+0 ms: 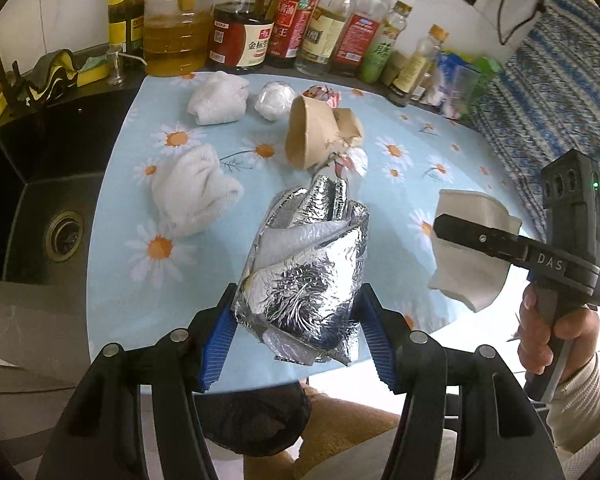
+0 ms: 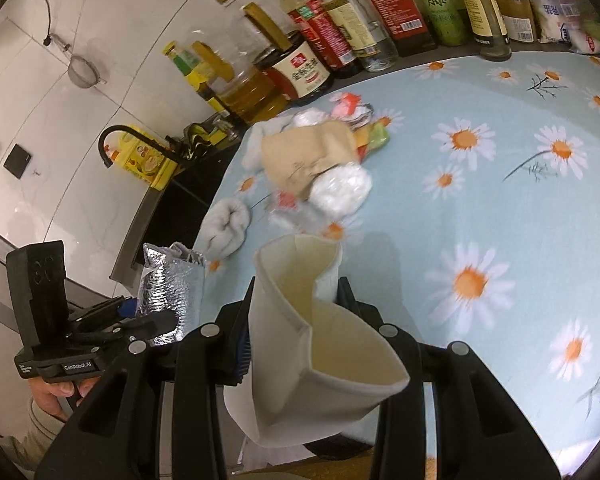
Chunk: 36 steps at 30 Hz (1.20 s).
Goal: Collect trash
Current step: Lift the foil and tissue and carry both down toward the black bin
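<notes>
Holding: my left gripper (image 1: 300,332) clamps the crumpled foil bag (image 1: 304,264); my right gripper (image 2: 296,332) pinches the flattened white paper cup (image 2: 320,344).
Where: both lifted above the daisy tablecloth (image 1: 400,184), near its front edge.
Left: brown paper cup (image 1: 320,132), white wads and wrappers beyond it, toward the bottles.

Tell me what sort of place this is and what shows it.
Most likely a home kitchen. A dark sink with a drain sits beside the daisy-print counter cover, a row of oil and sauce bottles lines the tiled wall behind it, and a black tap curves over the sink.

Home kitchen: sink (image 1: 40,200), condiment bottles (image 1: 292,20).
</notes>
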### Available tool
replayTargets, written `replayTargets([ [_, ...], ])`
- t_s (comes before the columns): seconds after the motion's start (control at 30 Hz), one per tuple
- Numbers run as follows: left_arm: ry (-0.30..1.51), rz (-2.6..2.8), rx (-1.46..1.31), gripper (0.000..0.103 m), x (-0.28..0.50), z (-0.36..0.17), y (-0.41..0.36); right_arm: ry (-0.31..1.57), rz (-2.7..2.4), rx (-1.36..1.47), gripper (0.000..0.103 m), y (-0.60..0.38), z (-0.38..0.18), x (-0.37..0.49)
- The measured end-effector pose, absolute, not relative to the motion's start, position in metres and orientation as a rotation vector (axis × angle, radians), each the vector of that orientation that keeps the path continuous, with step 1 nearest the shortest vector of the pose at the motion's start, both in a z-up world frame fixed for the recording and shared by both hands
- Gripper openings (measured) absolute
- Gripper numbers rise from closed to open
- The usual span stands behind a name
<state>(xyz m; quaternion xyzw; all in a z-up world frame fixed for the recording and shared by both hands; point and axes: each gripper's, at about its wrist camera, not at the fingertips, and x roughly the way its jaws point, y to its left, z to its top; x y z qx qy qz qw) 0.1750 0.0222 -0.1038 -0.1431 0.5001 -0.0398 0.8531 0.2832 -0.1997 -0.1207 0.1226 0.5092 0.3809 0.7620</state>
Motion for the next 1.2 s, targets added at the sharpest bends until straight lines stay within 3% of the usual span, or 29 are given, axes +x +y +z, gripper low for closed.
replayTargets([
  [0.5, 1.031, -0.150, -0.344, 0.057, 0.088, -0.112, 0.034, 1.129, 0.827, 0.213, 0.038, -0.159, -0.118, 0.186],
  [1.2, 1.193, -0.195, -0.385, 0.057, 0.015, -0.188, 0.045, 1.321, 0.742, 0.147, 0.039, -0.121, -0.184, 0.107],
])
